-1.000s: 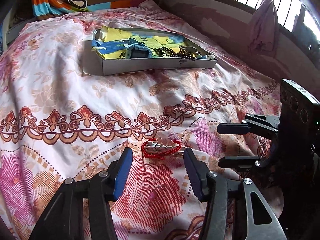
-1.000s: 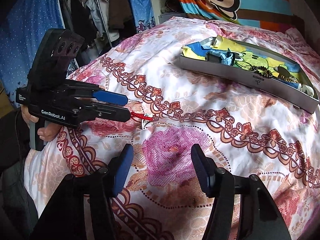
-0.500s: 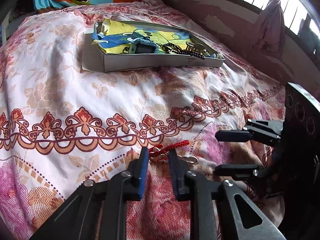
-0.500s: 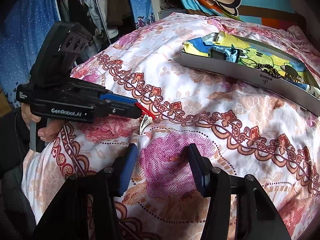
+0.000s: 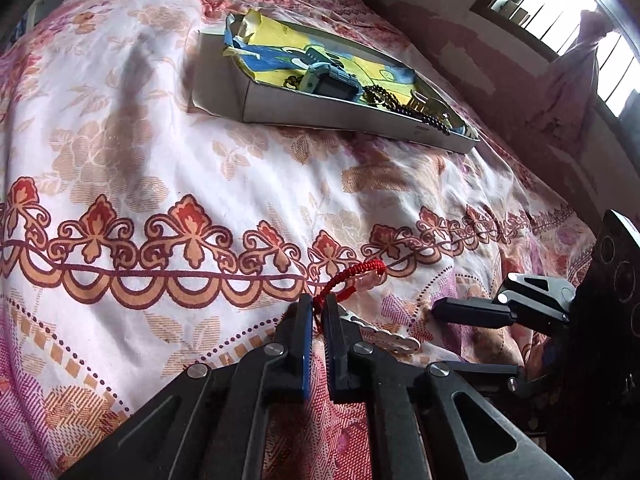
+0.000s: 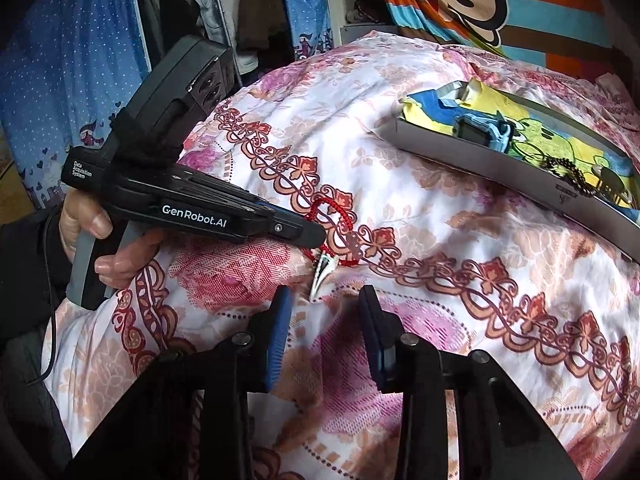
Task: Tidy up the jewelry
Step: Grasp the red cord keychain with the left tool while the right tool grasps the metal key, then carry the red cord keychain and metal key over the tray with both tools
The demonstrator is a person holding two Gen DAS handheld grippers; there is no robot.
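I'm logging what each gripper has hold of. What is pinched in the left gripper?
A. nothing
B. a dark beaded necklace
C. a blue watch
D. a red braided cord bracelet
D: the left gripper is shut on the red braided cord bracelet, above the bedspread.

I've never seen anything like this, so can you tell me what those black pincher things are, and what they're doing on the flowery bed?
They are two hand-held grabbing tools, each with two fingers. A person holds one in each hand, and each tool has a small camera looking out along its fingers.

One picture comes from the left gripper, the other from the right gripper. In the right one you can see the person's hand holding the left tool.

On the flowery bedspread lies a red string bracelet with a silvery part. The left tool has pinched its red cord. The right tool's jaws are closing, with nothing between them yet; the silvery charm lies just ahead.

Farther back sits a flat box holding a small blue watch and dark beads.
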